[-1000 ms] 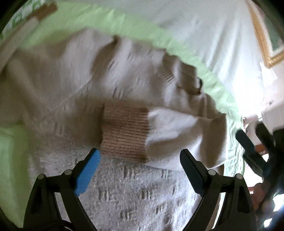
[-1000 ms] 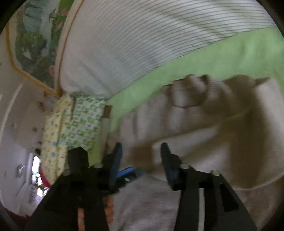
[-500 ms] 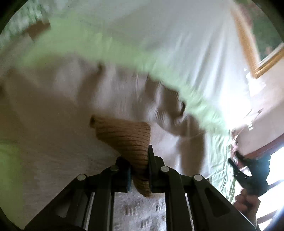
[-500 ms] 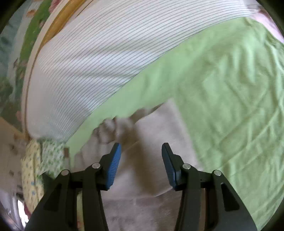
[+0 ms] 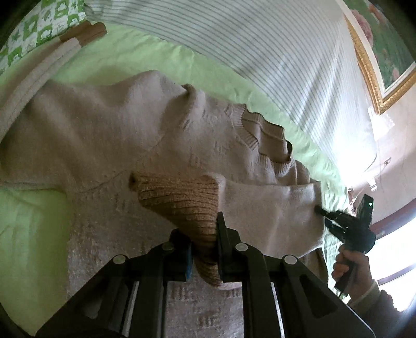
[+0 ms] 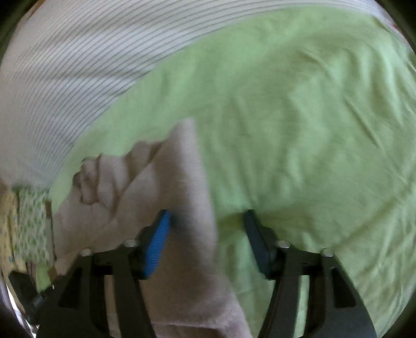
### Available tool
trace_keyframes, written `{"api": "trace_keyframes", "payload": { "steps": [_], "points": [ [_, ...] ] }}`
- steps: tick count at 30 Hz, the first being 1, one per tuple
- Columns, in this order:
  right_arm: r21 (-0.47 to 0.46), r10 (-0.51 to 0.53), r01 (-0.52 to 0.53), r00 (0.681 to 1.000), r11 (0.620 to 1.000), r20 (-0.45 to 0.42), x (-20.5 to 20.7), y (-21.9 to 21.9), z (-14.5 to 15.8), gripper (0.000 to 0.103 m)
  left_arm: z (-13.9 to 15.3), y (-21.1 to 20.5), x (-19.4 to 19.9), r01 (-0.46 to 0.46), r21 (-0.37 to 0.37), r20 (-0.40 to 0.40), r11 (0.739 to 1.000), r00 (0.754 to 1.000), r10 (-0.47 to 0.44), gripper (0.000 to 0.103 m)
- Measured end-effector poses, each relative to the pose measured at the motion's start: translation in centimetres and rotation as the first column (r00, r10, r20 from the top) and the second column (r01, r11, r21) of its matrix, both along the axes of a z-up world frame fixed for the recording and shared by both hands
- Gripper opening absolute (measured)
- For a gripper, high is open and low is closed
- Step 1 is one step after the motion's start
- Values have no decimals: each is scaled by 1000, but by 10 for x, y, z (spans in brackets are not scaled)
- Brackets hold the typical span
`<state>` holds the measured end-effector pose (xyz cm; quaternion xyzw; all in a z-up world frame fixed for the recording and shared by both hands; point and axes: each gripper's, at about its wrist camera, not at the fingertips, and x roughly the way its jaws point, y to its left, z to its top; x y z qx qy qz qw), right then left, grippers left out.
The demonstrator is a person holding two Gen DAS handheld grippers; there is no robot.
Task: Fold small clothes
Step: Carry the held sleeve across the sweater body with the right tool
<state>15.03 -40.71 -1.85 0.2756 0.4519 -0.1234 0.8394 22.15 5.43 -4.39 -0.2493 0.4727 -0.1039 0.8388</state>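
A beige knitted sweater (image 5: 104, 135) lies spread on a light green sheet (image 5: 31, 228), its body running from the near edge of the left wrist view up toward a ribbed collar (image 5: 262, 137) at the far right. The knit is pale and fuzzy, with small raised dash patterns scattered over the chest and lower body. One sleeve (image 5: 273, 208) is folded across the front from the right, ending in a darker tan ribbed cuff (image 5: 182, 200). The left gripper (image 5: 204, 244) is clamped narrow on the near end of that cuff, which bunches between the jaws and sticks out below them. A second sleeve (image 5: 39, 75) stretches to the far left, its brown cuff end touching a green-and-white patterned cloth (image 5: 39, 23). Beyond the sheet lies white fabric with thin dark stripes (image 5: 260, 52), and a gold picture frame (image 5: 369, 70) hangs on the wall at far right.

In the right wrist view the right gripper (image 6: 206, 234) stands wide apart over the right edge of the sweater, where the folded sleeve meets the green sheet. Its blue-padded left finger (image 6: 156, 244) is over the knit; the other finger is over bare sheet. Nothing is between them but cloth lying flat; this view is blurred.
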Motion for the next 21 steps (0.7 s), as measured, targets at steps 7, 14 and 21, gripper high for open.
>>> {"api": "trace_keyframes", "payload": {
  "steps": [7, 14, 21],
  "points": [
    [-83, -33, 37, 998, 996, 52, -2, -26, 38, 7, 18, -16, 5, 28, -15, 92, 1000, 995, -26, 13],
    [-129, -17, 11, 999, 992, -43, 7, -5, 13, 11, -32, 1, 0, 0, 97, -35, 995, 999, 3, 18],
    [-179, -36, 39, 999, 983, 19, 0, 22, 44, 39, -10, 22, -17, -34, 134, -11, 990, 999, 36, 33]
  ]
}}
